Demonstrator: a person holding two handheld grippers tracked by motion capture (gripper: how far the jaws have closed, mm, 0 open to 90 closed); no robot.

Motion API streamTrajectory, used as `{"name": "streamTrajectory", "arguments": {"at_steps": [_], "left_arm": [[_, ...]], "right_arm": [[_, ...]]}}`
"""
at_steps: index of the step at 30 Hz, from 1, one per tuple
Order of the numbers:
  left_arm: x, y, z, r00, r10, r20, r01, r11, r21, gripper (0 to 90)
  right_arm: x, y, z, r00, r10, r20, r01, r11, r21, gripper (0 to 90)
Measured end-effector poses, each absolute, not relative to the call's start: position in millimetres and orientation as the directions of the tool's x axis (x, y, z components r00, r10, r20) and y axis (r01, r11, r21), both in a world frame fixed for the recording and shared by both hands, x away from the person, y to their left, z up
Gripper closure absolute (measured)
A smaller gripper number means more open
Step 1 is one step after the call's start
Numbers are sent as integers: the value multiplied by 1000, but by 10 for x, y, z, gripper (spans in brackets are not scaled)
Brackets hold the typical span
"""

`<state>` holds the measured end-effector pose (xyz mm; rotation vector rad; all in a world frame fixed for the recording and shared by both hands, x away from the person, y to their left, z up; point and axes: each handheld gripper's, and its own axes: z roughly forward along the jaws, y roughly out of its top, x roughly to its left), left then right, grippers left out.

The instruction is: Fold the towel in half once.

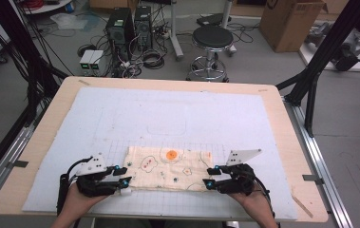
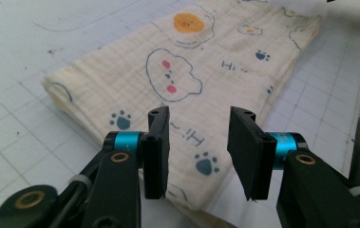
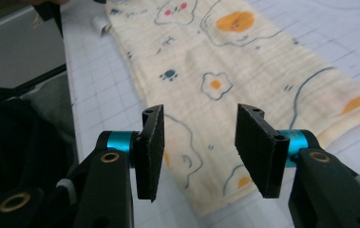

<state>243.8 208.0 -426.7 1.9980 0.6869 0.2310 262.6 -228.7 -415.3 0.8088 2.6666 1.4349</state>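
A folded cream cloth (image 1: 170, 168) printed with fried eggs, paw prints and cloud faces lies flat on the white gridded mat (image 1: 168, 118), near the mat's front edge and about midway between its sides, with its long side running left to right. The mat covers most of the wooden table (image 1: 282, 123). In the high view the left gripper (image 1: 126, 177) sits at the cloth's left end, just at its near left corner, and the right gripper (image 1: 209, 176) sits at the cloth's right end, the two pointing inward toward each other with the cloth between them. Each is held by a hand coming in from the table's front edge. In the left gripper view the left gripper's (image 2: 199, 152) jaws stand wide apart with nothing between them, poised over the near edge of the cloth (image 2: 187, 71); whether the jaw tips touch the fabric cannot be told. In the right gripper view the right gripper's (image 3: 201, 152) jaws are likewise spread wide and hold nothing, hanging over the cloth's (image 3: 225, 71) end, where the folded layers show along the edge; contact with the fabric cannot be told here either. Beyond the table, a black stool (image 1: 212, 38) and two computer towers (image 1: 130, 26) stand on the floor among cables.
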Motion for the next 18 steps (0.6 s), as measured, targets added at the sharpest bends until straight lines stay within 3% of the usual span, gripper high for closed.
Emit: {"name": "streamTrajectory", "arguments": {"at_steps": [3, 9, 18], "left_arm": [[2473, 2065, -4252, 824, 553, -125, 370, -358, 857, 592], [2533, 2061, -4223, 818, 554, -154, 383, -326, 864, 567], [2827, 1890, -4150, 792, 590, -157, 398, -303, 866, 725]], "right_arm": [[2681, -2268, -4128, -859, 454, 235, 444, 433, 784, 480], [2765, -2229, -4116, -850, 474, 231, 448, 419, 790, 467], [2965, -2044, -4026, -851, 489, 190, 427, 435, 793, 670]]}}
